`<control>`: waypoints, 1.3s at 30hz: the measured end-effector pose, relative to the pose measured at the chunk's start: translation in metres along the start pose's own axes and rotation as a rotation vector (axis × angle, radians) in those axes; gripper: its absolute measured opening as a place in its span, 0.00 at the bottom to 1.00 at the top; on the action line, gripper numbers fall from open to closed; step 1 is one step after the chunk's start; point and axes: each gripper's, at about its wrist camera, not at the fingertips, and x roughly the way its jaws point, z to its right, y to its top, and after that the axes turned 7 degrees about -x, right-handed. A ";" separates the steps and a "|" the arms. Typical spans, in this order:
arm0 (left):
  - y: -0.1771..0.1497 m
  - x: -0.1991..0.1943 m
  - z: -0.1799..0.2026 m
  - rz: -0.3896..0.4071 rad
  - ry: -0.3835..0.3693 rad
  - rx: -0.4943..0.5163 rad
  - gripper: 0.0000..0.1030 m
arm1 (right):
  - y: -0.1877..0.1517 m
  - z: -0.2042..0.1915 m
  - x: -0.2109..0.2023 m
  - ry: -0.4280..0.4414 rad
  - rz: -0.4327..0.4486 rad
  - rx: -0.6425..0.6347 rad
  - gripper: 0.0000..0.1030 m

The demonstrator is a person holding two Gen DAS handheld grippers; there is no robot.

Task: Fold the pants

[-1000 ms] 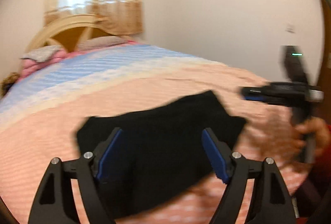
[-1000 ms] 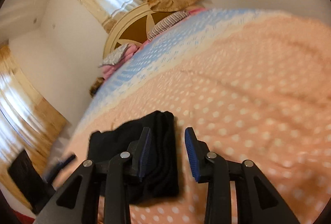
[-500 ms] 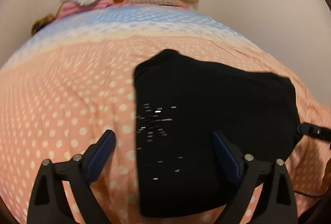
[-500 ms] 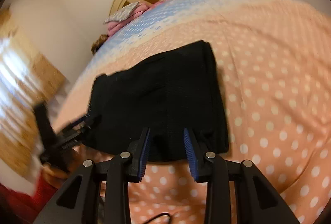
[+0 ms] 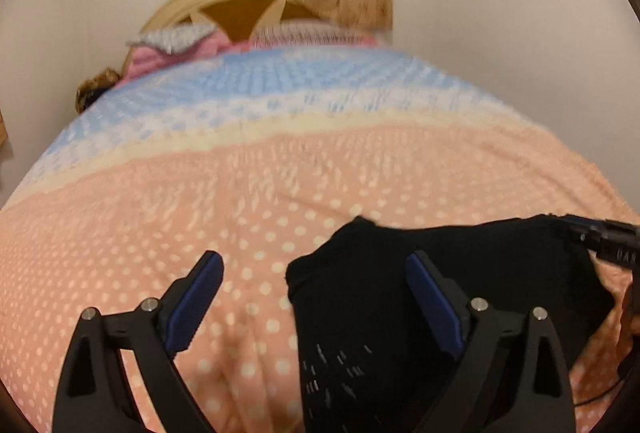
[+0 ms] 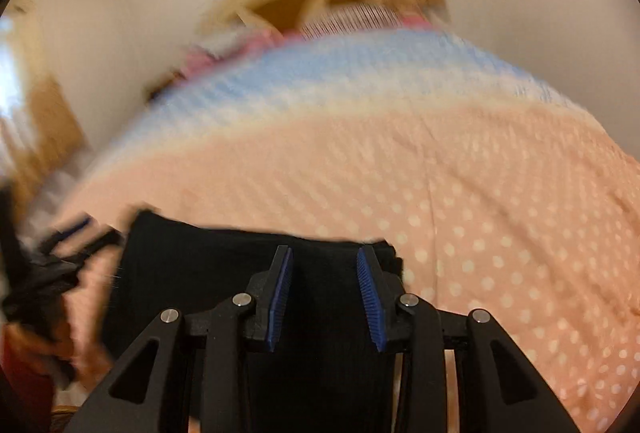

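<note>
Left wrist view: the left gripper [image 5: 314,293] stands with its blue-padded jaws spread wide and nothing between them. The folded black knit pants [image 5: 420,297] lie flat on the peach polka-dot bedspread [image 5: 160,233], their left edge falling inside the jaw gap, the right finger hanging over the cloth. Half a second ago the pants filled the middle of this view; now they sit low and to the right, so the gripper has drawn back and leftward. The right gripper [image 5: 600,237] shows only as a dark tip at the pants' far right corner.

Right wrist view (heavily blurred, so it is moving): the right gripper [image 6: 324,293] has its jaws parted, clamping nothing, with the pants [image 6: 200,273] lying beneath and ahead of them. The pants sit lower in the frame than a moment ago, a compact rectangle with no loose leg visible. The fold looks essentially finished, and both tools seem to be pulling away from it
</note>
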 end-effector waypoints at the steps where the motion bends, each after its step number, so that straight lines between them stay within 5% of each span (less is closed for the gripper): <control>1: 0.001 0.013 -0.004 -0.049 0.019 -0.022 0.92 | -0.002 0.001 0.012 -0.008 -0.021 0.003 0.36; 4: 0.002 0.033 -0.037 -0.162 -0.072 -0.191 0.92 | -0.003 -0.005 0.012 -0.022 0.018 -0.038 0.44; 6: 0.004 0.027 -0.060 -0.159 -0.102 -0.278 0.92 | -0.006 -0.009 0.007 -0.025 0.038 -0.059 0.45; 9: -0.002 0.004 -0.078 -0.120 -0.077 -0.272 0.91 | 0.000 -0.018 -0.010 -0.028 0.086 -0.062 0.45; 12: -0.017 -0.008 -0.085 -0.132 -0.172 -0.318 0.91 | 0.013 -0.041 -0.027 0.093 0.148 -0.120 0.45; 16: -0.044 -0.003 -0.072 -0.214 -0.280 -0.352 0.91 | 0.038 -0.102 -0.011 0.228 0.096 -0.263 0.45; 19: -0.061 -0.005 -0.065 -0.186 -0.245 -0.341 0.91 | 0.047 -0.152 0.015 0.308 0.007 -0.397 0.45; 23: -0.064 -0.016 -0.076 -0.159 -0.246 -0.387 0.67 | 0.051 -0.204 0.049 0.351 -0.107 -0.564 0.46; 25: -0.067 -0.022 -0.083 -0.149 -0.241 -0.404 0.45 | 0.051 -0.221 0.074 0.369 -0.200 -0.609 0.46; 26: -0.064 -0.025 -0.082 -0.136 -0.261 -0.397 0.08 | 0.050 -0.225 0.084 0.341 -0.236 -0.635 0.46; 27: -0.064 -0.028 -0.078 -0.136 -0.299 -0.387 0.03 | 0.047 -0.231 0.094 0.293 -0.266 -0.667 0.46; 30: -0.065 -0.031 -0.053 -0.144 -0.324 -0.298 0.03 | 0.055 -0.239 0.111 0.237 -0.308 -0.654 0.49; 32: -0.070 -0.028 -0.043 -0.152 -0.297 -0.270 0.03 | 0.063 -0.244 0.122 0.158 -0.324 -0.635 0.66; 33: -0.071 -0.030 -0.042 -0.142 -0.290 -0.263 0.03 | 0.066 -0.243 0.130 0.109 -0.327 -0.626 0.86; 34: -0.070 -0.031 -0.041 -0.142 -0.289 -0.248 0.03 | 0.068 -0.240 0.140 0.080 -0.324 -0.598 0.91; 37: -0.069 -0.036 -0.046 -0.143 -0.289 -0.241 0.03 | 0.076 -0.215 0.144 0.144 -0.279 -0.458 0.91; 39: -0.068 -0.036 -0.050 -0.150 -0.295 -0.244 0.05 | 0.083 -0.196 0.128 0.092 -0.193 -0.352 0.91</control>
